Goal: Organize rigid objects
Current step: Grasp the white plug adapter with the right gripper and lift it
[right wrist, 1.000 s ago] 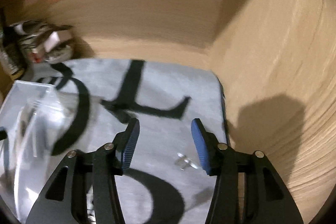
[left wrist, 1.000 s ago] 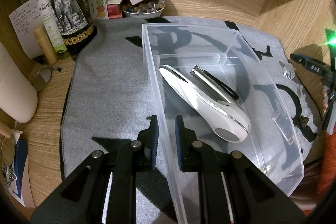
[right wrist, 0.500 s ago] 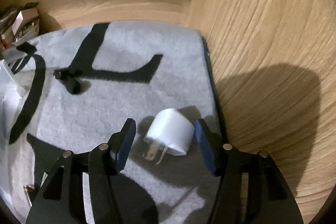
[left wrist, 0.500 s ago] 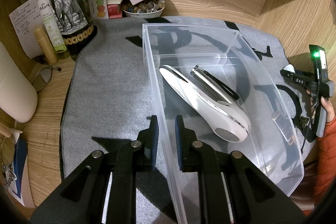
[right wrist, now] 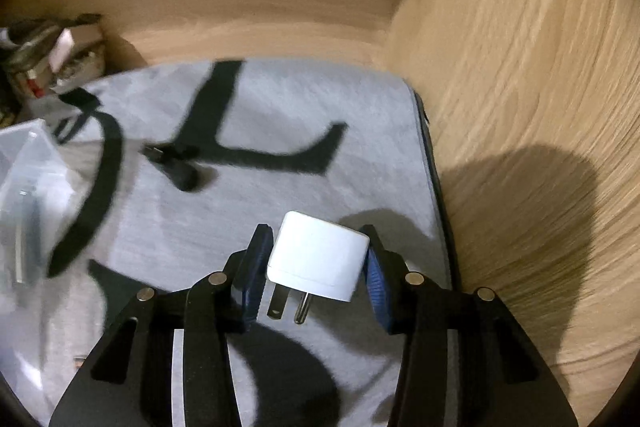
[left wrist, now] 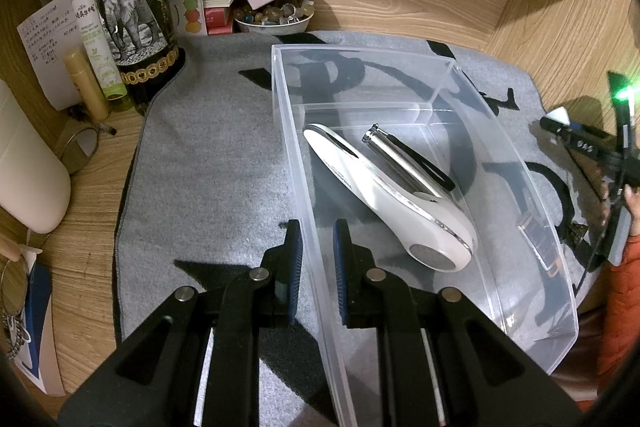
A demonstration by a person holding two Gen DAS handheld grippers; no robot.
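Observation:
A clear plastic bin (left wrist: 500, 131) lies on the grey mat (left wrist: 208, 155). It holds a white handheld device (left wrist: 384, 195) and a silver and black clip-like tool (left wrist: 404, 159). My left gripper (left wrist: 316, 239) is shut on the bin's near left wall, one finger inside and one outside. In the right wrist view a white plug charger (right wrist: 320, 255) lies on the mat by its right edge, prongs pointing toward the camera. My right gripper (right wrist: 316, 247) straddles it, its jaws closing, and both pads touch the charger's sides.
A dark bottle with an elephant label (left wrist: 132, 15), a green spray bottle (left wrist: 96, 39), papers and a bowl of stones (left wrist: 276, 19) crowd the back left. A small black object (right wrist: 176, 167) lies on the mat. A wooden wall (right wrist: 520, 107) rises just right of the mat.
The right gripper came down around the white charger and its jaws narrowed onto it. The left gripper and the bin stayed as they were.

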